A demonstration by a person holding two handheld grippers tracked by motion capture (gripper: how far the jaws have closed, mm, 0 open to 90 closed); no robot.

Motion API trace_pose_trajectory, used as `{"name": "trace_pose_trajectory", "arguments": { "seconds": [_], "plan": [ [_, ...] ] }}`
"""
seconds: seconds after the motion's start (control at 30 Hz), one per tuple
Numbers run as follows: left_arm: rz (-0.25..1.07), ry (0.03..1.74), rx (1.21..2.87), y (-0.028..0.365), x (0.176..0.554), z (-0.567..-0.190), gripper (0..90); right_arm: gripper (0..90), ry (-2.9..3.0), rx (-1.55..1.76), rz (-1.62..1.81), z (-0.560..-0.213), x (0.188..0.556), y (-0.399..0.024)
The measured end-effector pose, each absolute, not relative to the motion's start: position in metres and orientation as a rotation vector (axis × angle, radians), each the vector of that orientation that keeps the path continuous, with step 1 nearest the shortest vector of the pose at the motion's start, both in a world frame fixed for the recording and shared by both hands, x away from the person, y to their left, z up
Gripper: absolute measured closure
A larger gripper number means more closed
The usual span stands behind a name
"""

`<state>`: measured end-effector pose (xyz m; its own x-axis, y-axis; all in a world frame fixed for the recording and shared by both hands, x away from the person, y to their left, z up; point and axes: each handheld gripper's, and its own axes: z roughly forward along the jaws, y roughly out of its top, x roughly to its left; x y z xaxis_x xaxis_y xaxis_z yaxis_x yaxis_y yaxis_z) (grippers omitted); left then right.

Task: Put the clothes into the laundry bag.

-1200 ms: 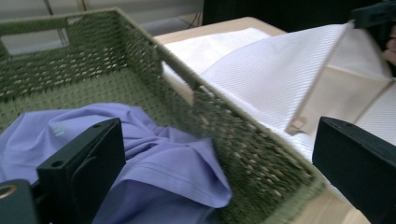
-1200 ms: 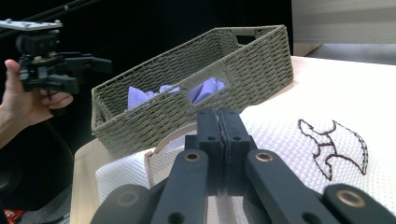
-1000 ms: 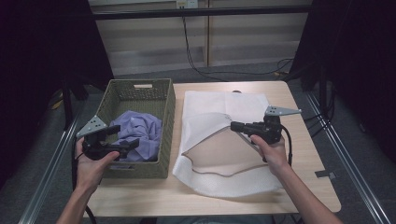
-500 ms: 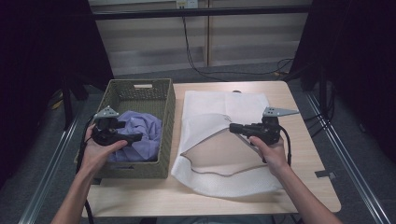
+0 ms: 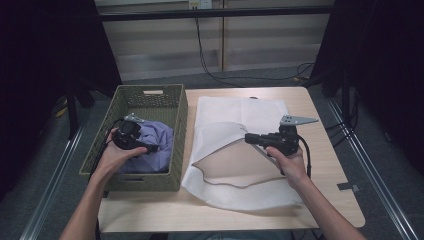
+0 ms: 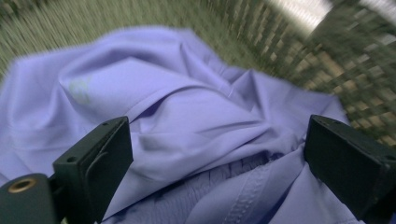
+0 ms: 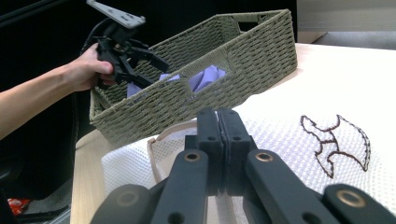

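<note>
Left gripper view shows the left gripper (image 6: 215, 163) with jaws wide apart, just over the purple cloth (image 6: 187, 112), not pressing it. The cloth lies inside the basket (image 5: 177, 107), at its near half. The right gripper (image 7: 218, 135), to the right of the basket, has its jaws closed on the edge of the white mesh bag (image 5: 240, 117), holding the mouth open. The bag lies just beside the basket on the table (image 5: 325, 200).

We see purple garment (image 6: 187, 116): smooth, soft cloth, faint sheen. Basket (image 5: 176, 117): rough woven fibre, matt olive. White laundry bag (image 5: 235, 120): coarse mesh cloth, matt. Worktop (image 5: 330, 170): pale smooth wood. Tongs (image 6: 224, 158): matt black plastic.
</note>
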<state>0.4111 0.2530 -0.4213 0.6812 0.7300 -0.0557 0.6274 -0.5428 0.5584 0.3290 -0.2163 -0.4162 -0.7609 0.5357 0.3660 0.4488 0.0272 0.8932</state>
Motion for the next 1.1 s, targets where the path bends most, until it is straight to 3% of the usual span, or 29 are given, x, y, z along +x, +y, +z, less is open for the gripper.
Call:
{"name": "trace_pose_trajectory", "arguments": {
  "seconds": [0.27,0.47,1.0,1.1],
  "plan": [
    [0.17,1.213,2.393,0.262,0.431,-0.443,5.5,88.7,2.213,1.069,1.855,-0.417,0.33,-0.217],
    [0.088,1.247,2.407,0.262,0.438,-0.45,4.3,88.6,2.218,1.074,1.857,-0.419,0.331,-0.218],
    [0.054,1.172,2.575,0.245,0.438,-0.466,4.2,88.6,2.239,1.084,1.829,-0.423,0.331,-0.218],
    [0.069,1.088,2.653,0.243,0.439,-0.471,2.5,88.5,2.241,1.078,1.812,-0.423,0.331,-0.217]
  ]
}}
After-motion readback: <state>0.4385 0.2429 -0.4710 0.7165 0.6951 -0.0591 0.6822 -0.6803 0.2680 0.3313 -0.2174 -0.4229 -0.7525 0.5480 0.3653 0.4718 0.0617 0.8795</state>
